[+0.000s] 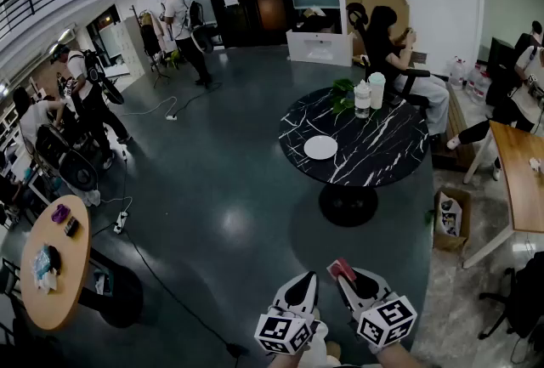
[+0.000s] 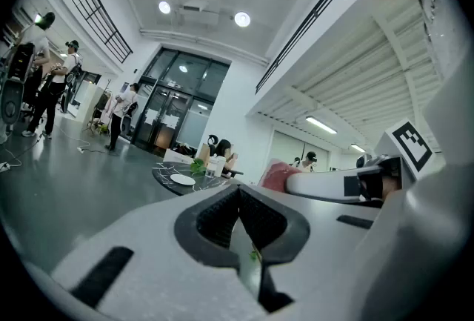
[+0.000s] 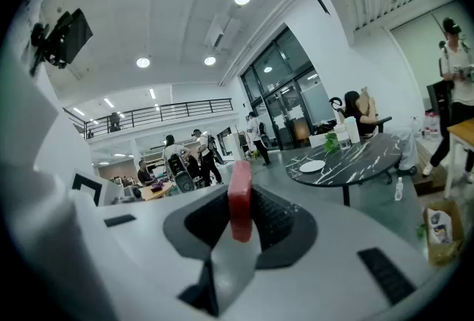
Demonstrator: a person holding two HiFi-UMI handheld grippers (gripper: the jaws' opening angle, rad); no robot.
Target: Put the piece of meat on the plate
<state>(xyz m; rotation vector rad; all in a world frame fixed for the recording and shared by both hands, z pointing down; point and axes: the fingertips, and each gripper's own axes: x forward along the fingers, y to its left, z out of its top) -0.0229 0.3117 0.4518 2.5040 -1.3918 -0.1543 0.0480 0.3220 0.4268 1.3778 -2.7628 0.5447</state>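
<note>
The piece of meat (image 1: 342, 268) is a thin red slab, and my right gripper (image 1: 346, 273) is shut on it low in the head view, over the grey floor. In the right gripper view the meat (image 3: 239, 199) stands upright between the dark pads. Just to its left my left gripper (image 1: 303, 281) is shut with nothing in it, its jaws meeting in the left gripper view (image 2: 238, 197). The white plate (image 1: 320, 147) lies empty on a round black marble table (image 1: 382, 154) well ahead of both grippers. It also shows small in the gripper views (image 3: 312, 166) (image 2: 181, 179).
Two bottles (image 1: 370, 94) and a green plant (image 1: 342, 93) stand at the table's far edge, with a seated person (image 1: 391, 43) behind. A wooden desk (image 1: 523, 179) and a box (image 1: 448, 217) are to the right. A round wooden table (image 1: 55, 264), floor cables and several people are to the left.
</note>
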